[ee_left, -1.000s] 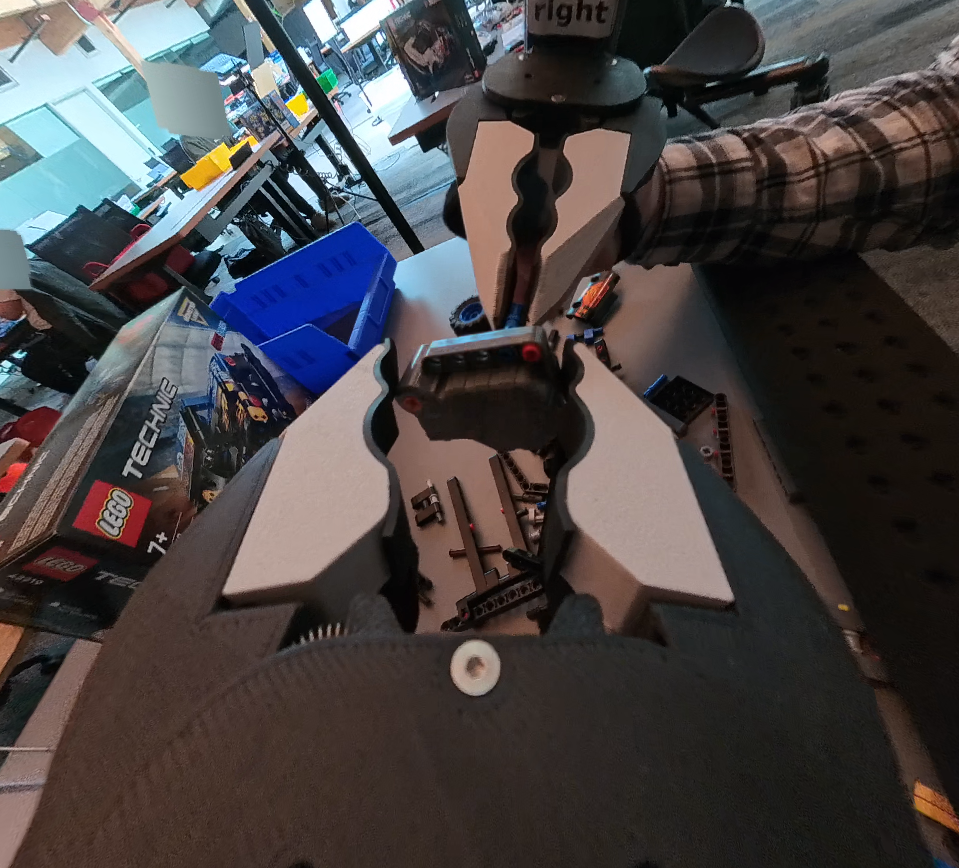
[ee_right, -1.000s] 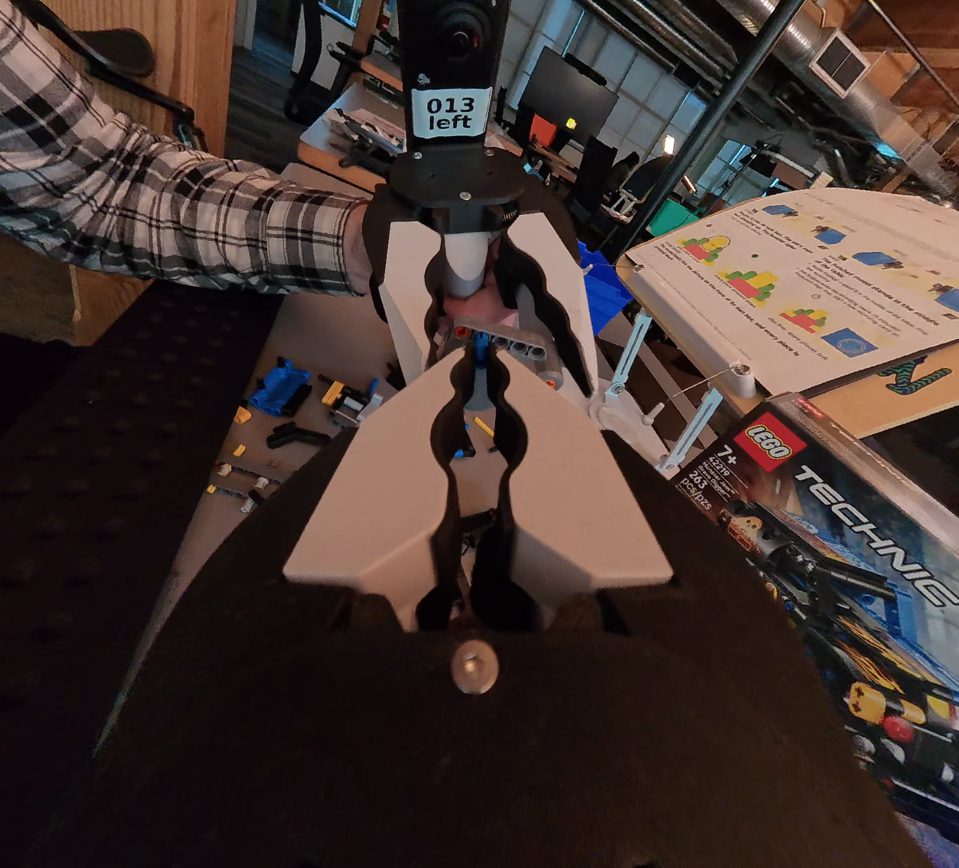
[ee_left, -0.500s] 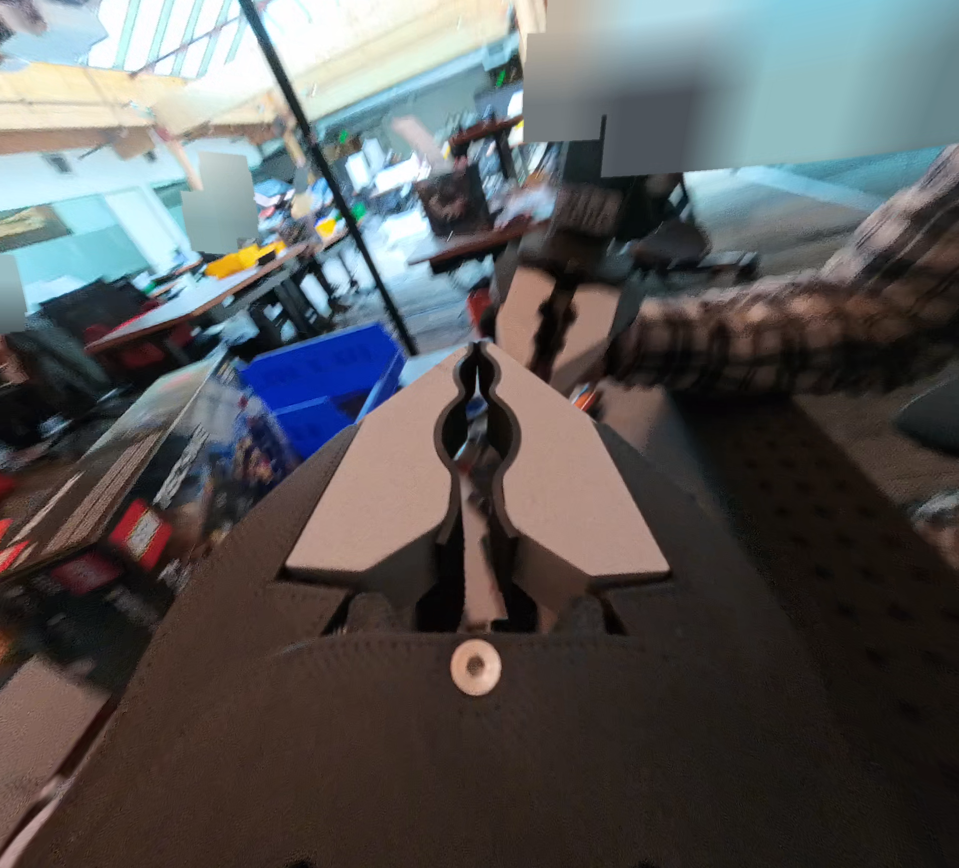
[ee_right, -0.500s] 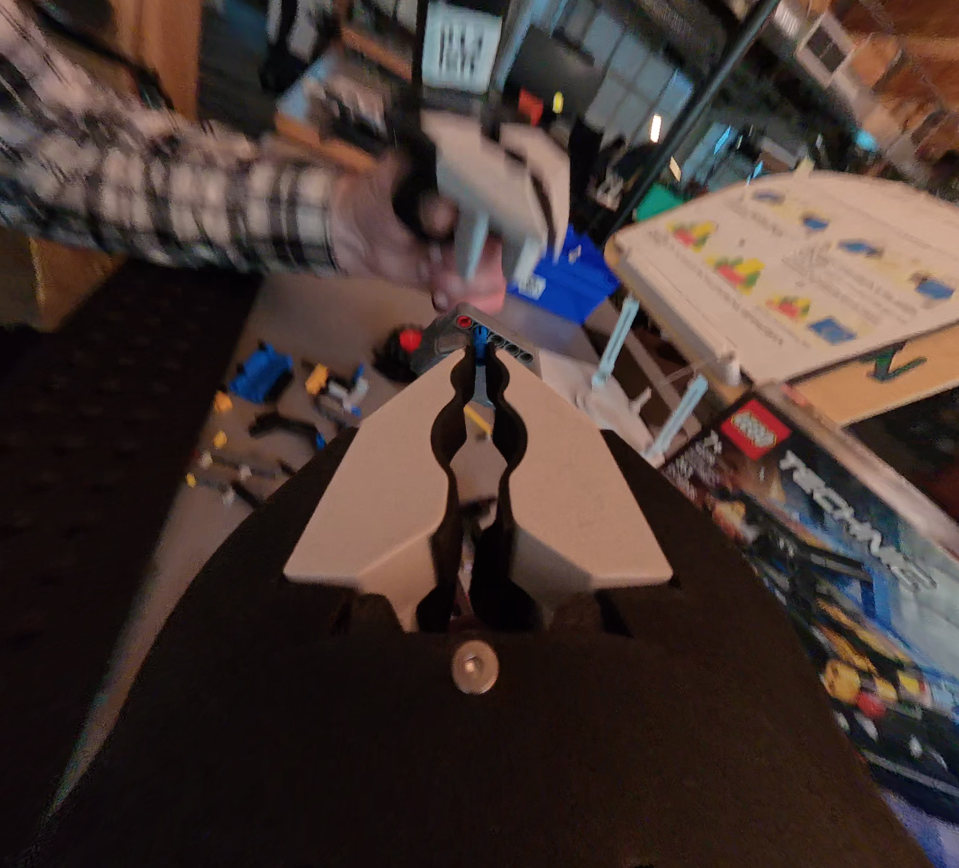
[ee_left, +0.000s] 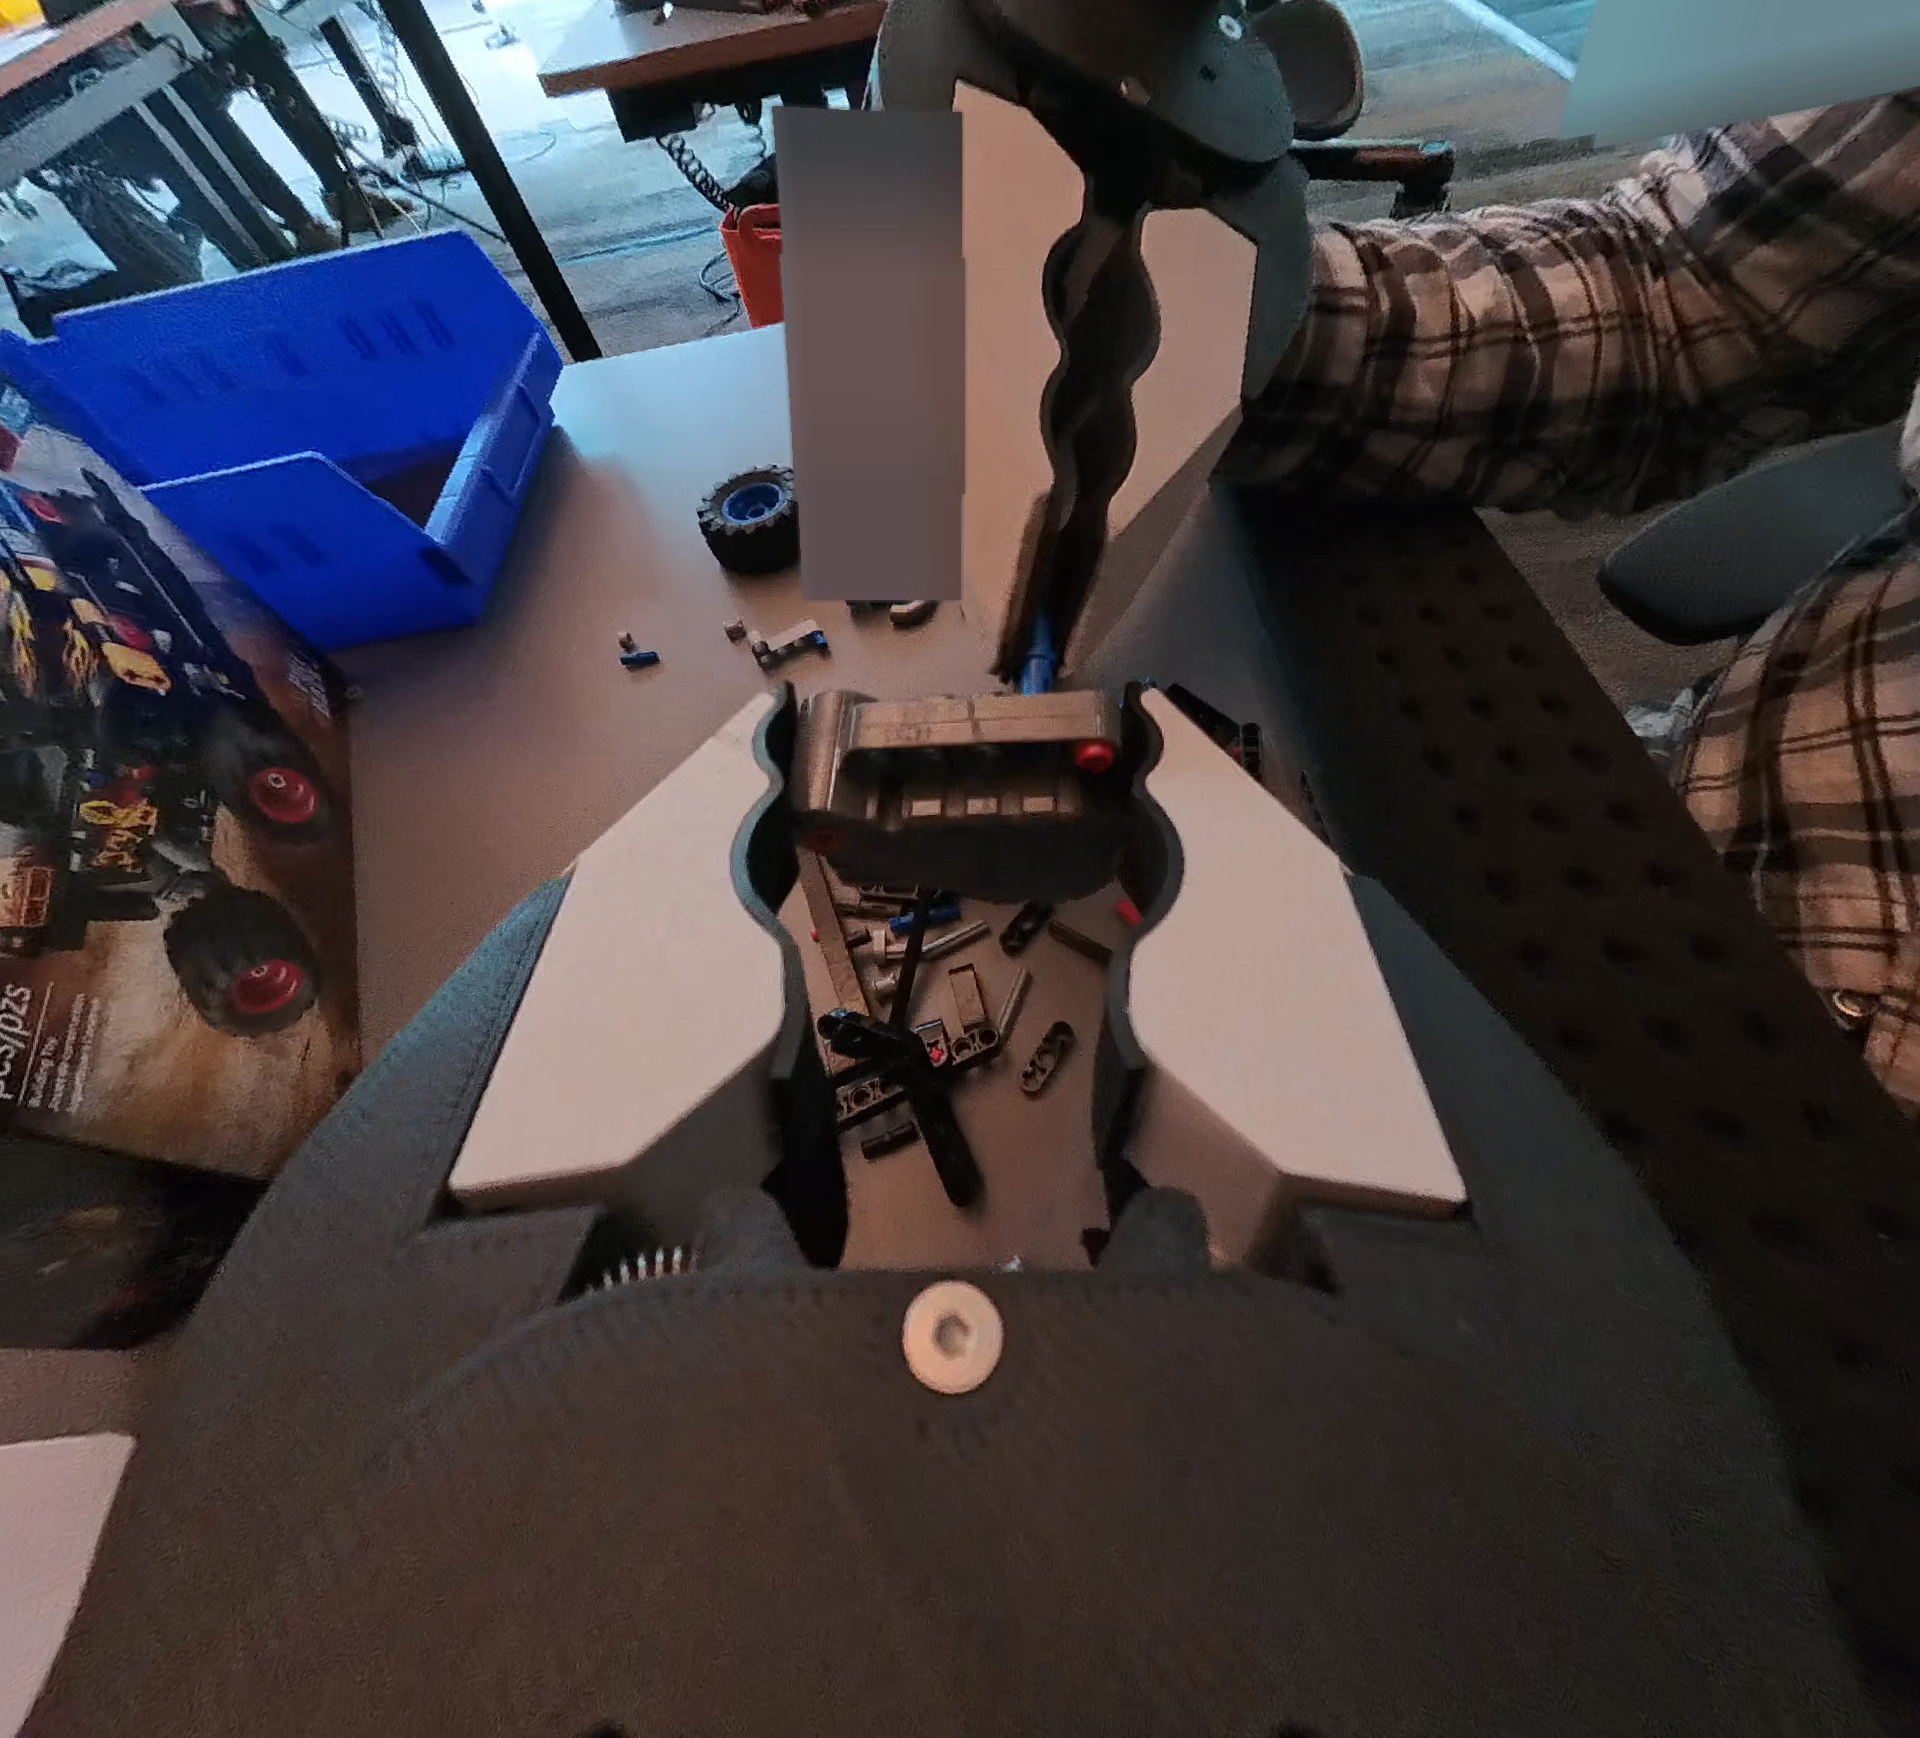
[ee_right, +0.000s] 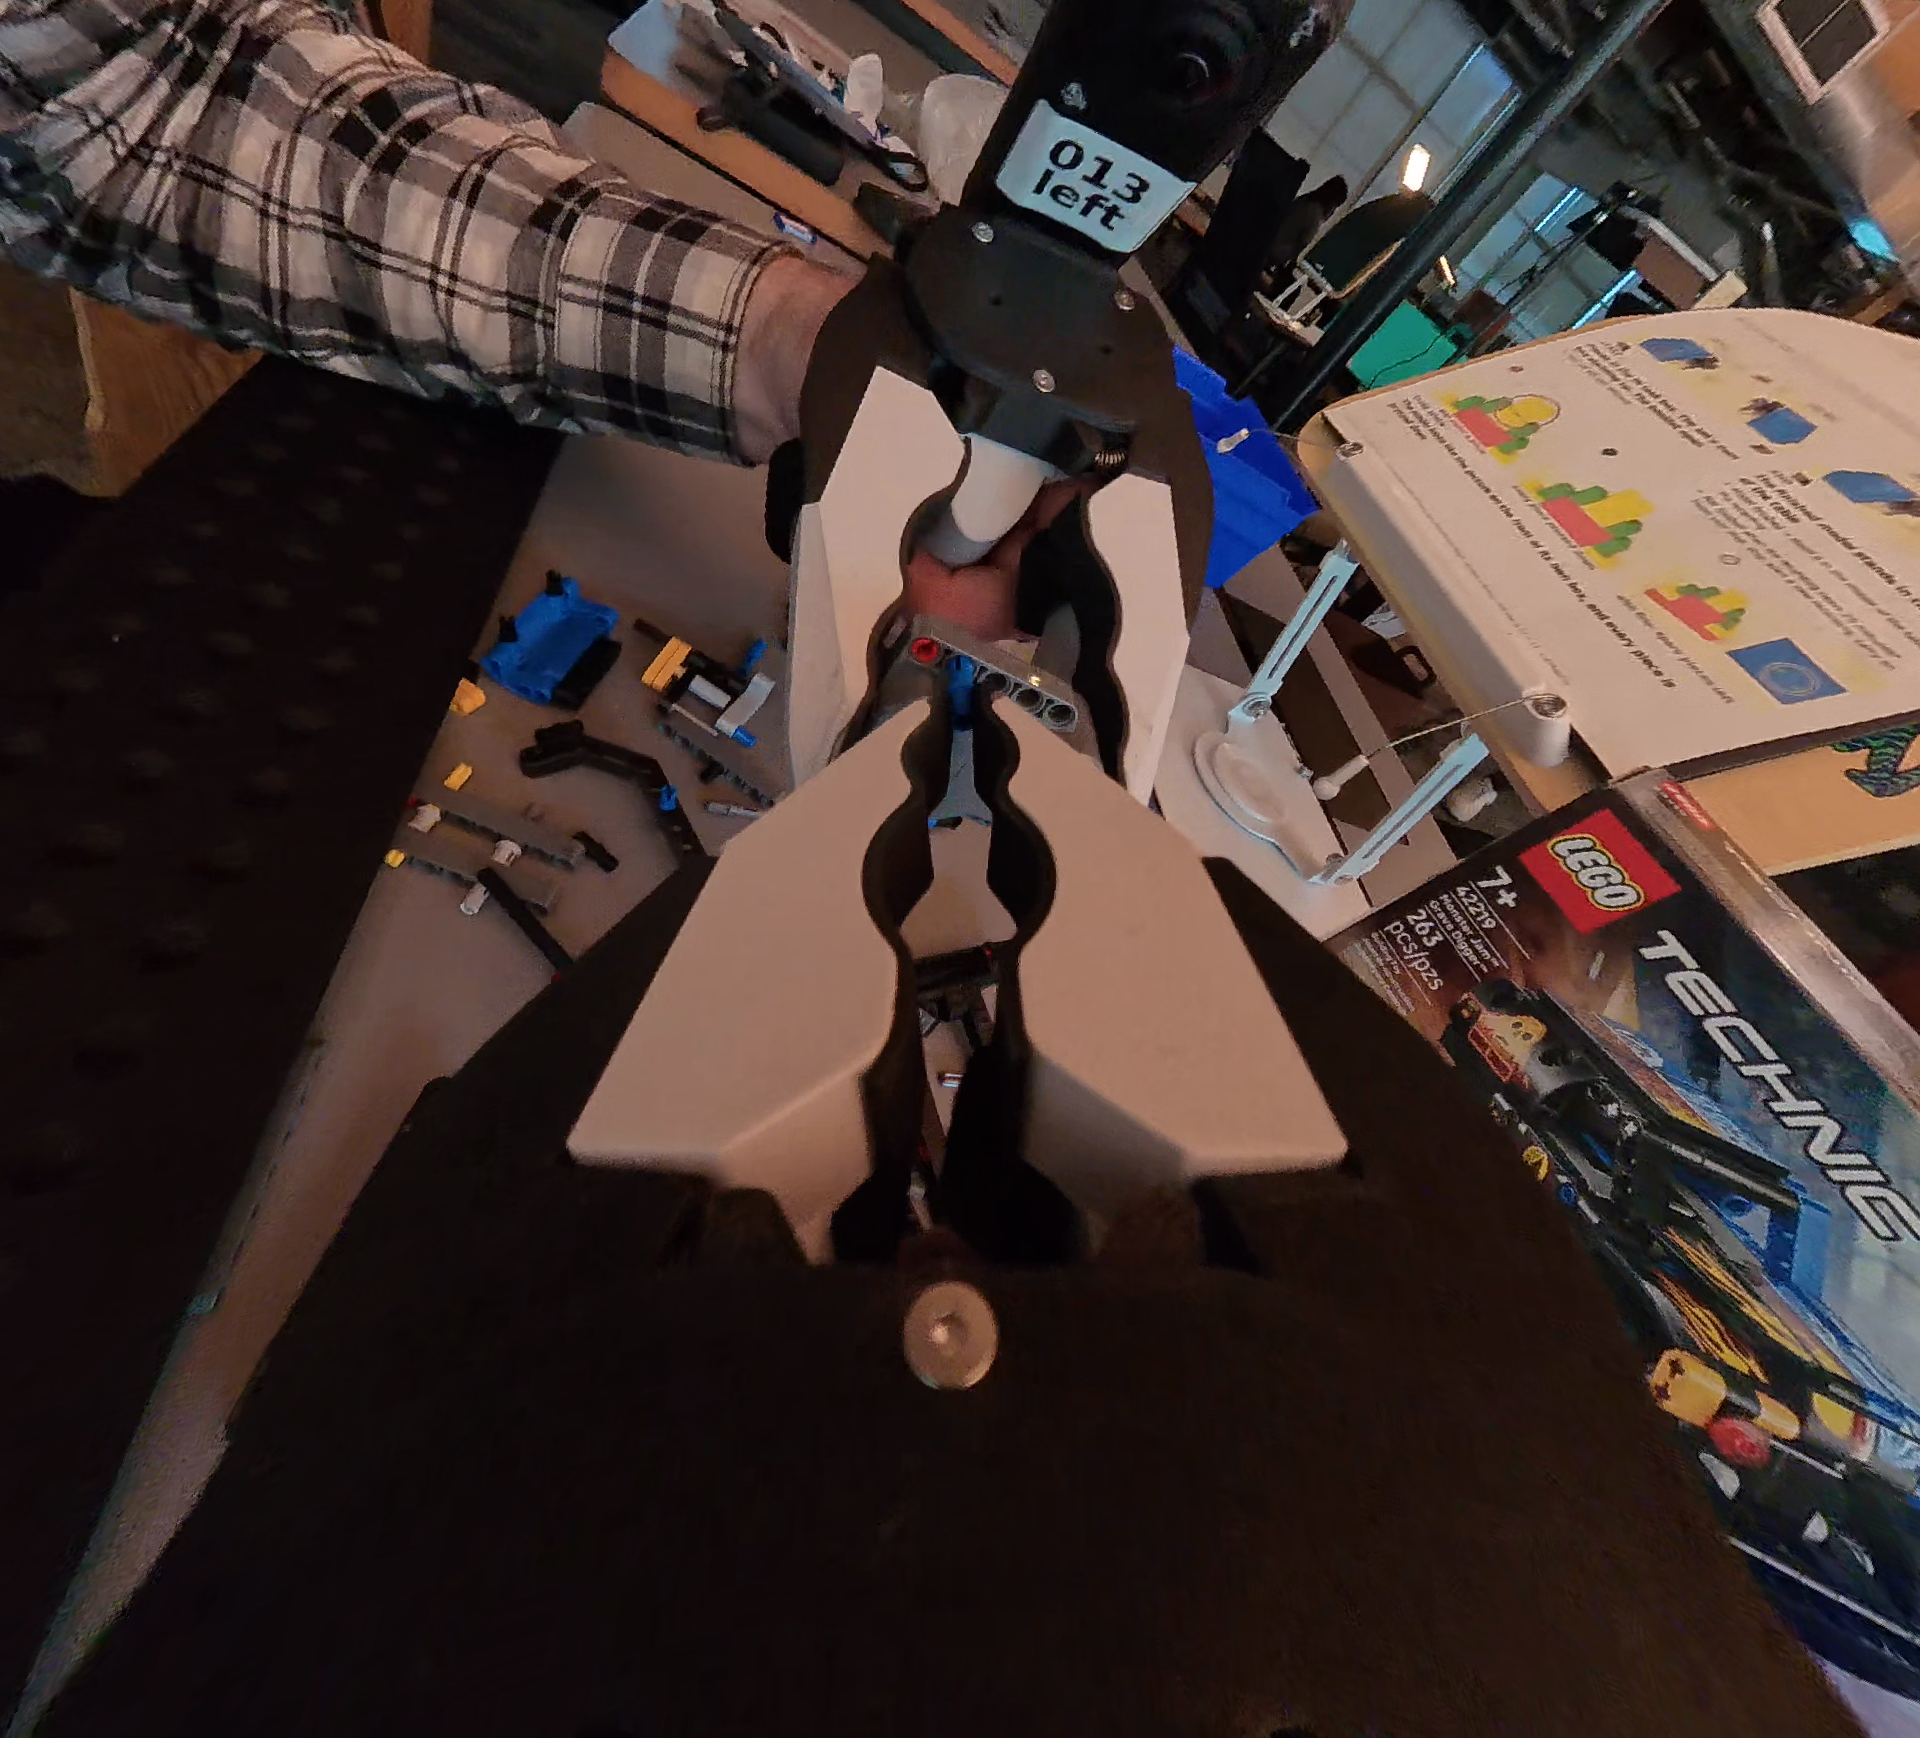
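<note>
My left gripper [ee_left: 956, 714] is shut on a grey beam assembly [ee_left: 966, 779] with red pins, and both pads press on its ends above the table [ee_left: 520, 753]. My right gripper [ee_right: 961, 727] is shut on a small blue pin [ee_right: 963, 686]. The pin's tip meets a hole in the grey assembly [ee_right: 1023, 686]. In the left wrist view the right gripper [ee_left: 1039, 639] comes down from the far side with the blue pin [ee_left: 1036, 665] at the assembly's top edge. In the right wrist view the left gripper [ee_right: 982, 758] faces me.
A blue bin [ee_left: 312, 441] and a black wheel with a blue hub [ee_left: 750, 514] sit at the far left. A kit box [ee_left: 135, 805] lies on the left. Loose parts [ee_left: 914, 1013] lie under the grippers. A black perforated mat [ee_left: 1558, 857] borders the table. An instruction board [ee_right: 1662, 525] stands at right.
Half a second ago my left pads were shut and off the assembly, which sat at the right gripper's blue pin. Now the left pads are around the assembly again. The right gripper stayed shut on the pin.
</note>
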